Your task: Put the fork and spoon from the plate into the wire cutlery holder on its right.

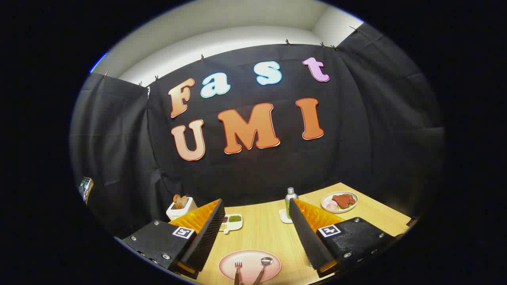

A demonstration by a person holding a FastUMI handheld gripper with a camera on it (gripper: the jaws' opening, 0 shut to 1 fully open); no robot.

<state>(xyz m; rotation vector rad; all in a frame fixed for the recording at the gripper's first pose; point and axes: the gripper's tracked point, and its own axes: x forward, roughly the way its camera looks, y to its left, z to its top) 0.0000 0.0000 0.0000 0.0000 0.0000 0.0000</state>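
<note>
- The two-finger black and orange gripper [253,233] is held wide open above the light wooden table [261,233], with nothing gripped.
- A round pink plate [249,264] is seen at the lower centre, between the fingers.
- A silver metal fork [238,270] and a silver metal spoon [263,267] are laid side by side on it, apart.
- A small clear bottle [290,199] is set beyond the fingers.

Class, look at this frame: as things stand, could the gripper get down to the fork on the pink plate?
Probably yes. The gripper is open, fingers spread wide, and the fork lies on the pink plate between them beside the spoon, with nothing across it.
</note>
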